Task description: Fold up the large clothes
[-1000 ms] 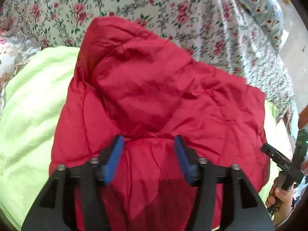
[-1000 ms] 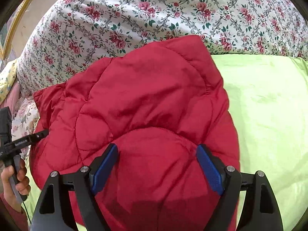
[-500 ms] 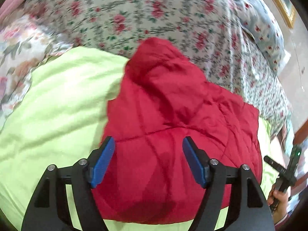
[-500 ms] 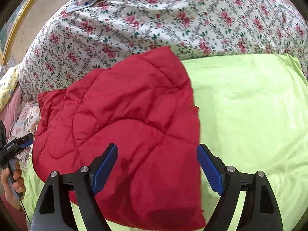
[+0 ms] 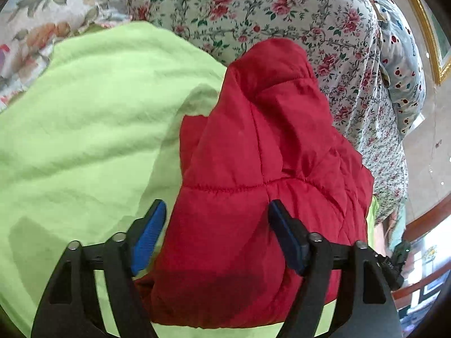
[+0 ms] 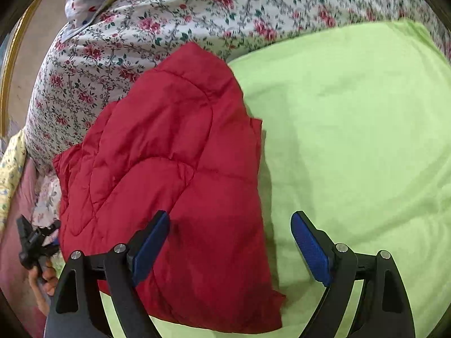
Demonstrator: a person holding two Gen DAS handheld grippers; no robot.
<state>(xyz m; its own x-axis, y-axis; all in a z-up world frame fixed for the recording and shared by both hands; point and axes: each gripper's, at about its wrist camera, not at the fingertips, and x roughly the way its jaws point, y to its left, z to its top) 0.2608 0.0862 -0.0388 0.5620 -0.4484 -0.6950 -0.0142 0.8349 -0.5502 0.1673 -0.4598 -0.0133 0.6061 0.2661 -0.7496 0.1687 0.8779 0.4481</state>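
Now the red jacket [image 5: 253,169] lies folded into a thick packet on the green sheet [image 5: 84,126], its far end touching the flowered blanket [image 5: 253,5]. Both the left gripper [image 5: 215,225] and the right gripper [image 6: 229,233] hang above it with fingers spread wide, grasping nothing. I judge the fold nearly finished; the next move probably needs pressing flat. Its long side runs away from the cameras, toward the blanket.

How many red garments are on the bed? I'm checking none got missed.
1: a folded red jacket on the green sheet, its far end against the floral quilt. Others could be hidden outside both views.
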